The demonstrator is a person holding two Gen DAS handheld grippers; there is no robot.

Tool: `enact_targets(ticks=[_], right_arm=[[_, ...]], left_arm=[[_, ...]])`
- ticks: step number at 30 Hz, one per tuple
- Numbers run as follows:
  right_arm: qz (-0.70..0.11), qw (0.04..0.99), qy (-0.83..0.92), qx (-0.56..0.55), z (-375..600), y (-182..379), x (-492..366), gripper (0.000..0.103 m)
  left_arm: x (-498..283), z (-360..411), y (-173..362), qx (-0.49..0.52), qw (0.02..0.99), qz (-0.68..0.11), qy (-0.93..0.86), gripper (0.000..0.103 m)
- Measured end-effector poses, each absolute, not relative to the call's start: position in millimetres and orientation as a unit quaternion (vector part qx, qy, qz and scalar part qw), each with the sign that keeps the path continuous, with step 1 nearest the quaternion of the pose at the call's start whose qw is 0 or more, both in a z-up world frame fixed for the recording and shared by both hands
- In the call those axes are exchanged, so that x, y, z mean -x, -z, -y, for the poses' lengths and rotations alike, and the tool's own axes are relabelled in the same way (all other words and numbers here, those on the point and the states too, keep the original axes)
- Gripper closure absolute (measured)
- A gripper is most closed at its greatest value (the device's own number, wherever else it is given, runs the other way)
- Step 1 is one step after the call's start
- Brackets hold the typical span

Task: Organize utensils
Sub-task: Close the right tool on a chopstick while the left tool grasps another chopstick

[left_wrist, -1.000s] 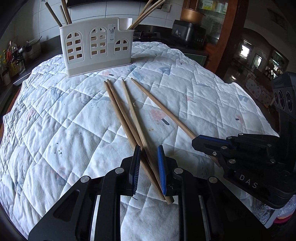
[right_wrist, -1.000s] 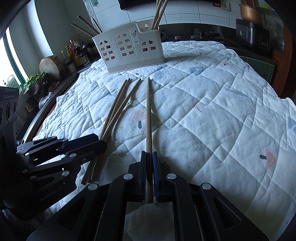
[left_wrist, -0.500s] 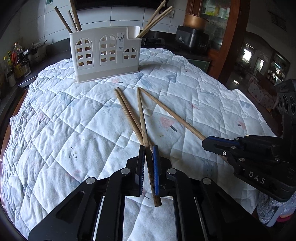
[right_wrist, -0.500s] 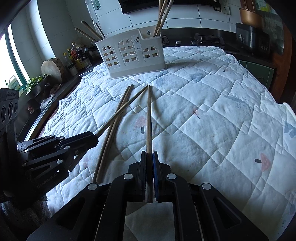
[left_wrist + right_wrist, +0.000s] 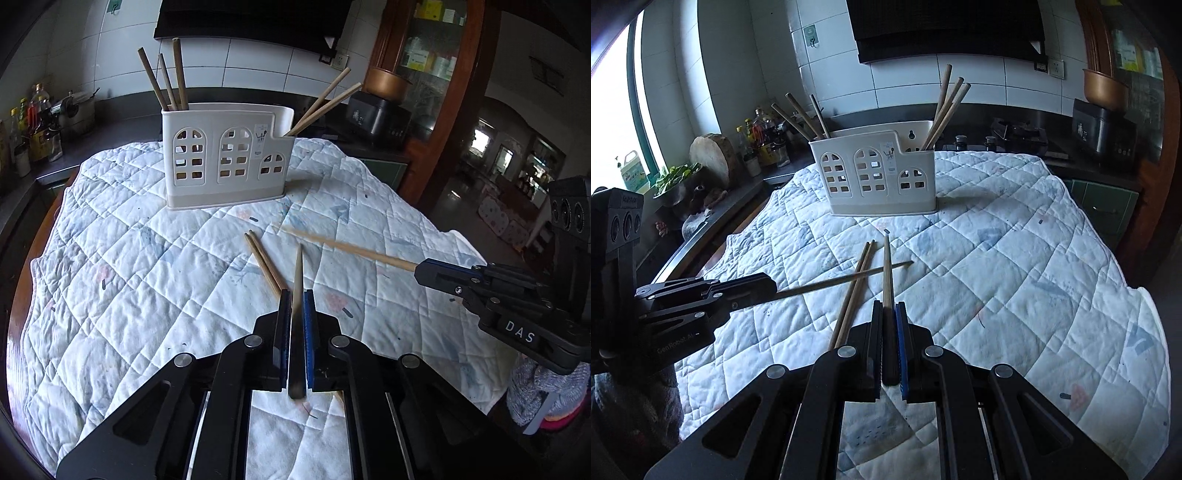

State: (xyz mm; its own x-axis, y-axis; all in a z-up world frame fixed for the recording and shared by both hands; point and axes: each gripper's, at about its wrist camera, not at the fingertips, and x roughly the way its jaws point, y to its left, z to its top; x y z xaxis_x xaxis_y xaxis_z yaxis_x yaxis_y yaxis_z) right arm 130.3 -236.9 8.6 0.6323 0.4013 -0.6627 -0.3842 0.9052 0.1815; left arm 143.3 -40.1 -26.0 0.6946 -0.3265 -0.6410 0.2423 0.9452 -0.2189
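tools left and right each clamped tight on one chopstick.

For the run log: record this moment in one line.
left hand-held gripper: shut on wooden chopstick | right hand-held gripper: shut on second wooden chopstick

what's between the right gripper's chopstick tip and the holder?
Bare quilt only. In the right wrist view the right gripper grips a chopstick whose tip stops short of the white holder; the loose pair lies off to the left.

Two wooden chopsticks lie paired before the cream holder.
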Motion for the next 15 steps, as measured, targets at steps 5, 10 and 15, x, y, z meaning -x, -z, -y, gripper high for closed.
enact_targets(ticks=[5,10,15], right_arm=[[-0.382,0.899,-0.215,-0.019,237,3,-129,0.096],[-0.379,0.899,-0.216,-0.024,238,2,-128,0.096],[-0.37,0.903,-0.218,-0.026,240,-6,-129,0.096]], left_arm=[[-141,35,32,0.056,0.916,-0.367,0.153,0.098],[-136,35,42,0.053,0.911,-0.378,0.16,0.098],[-130,41,61,0.034,0.902,-0.4,0.16,0.094]])
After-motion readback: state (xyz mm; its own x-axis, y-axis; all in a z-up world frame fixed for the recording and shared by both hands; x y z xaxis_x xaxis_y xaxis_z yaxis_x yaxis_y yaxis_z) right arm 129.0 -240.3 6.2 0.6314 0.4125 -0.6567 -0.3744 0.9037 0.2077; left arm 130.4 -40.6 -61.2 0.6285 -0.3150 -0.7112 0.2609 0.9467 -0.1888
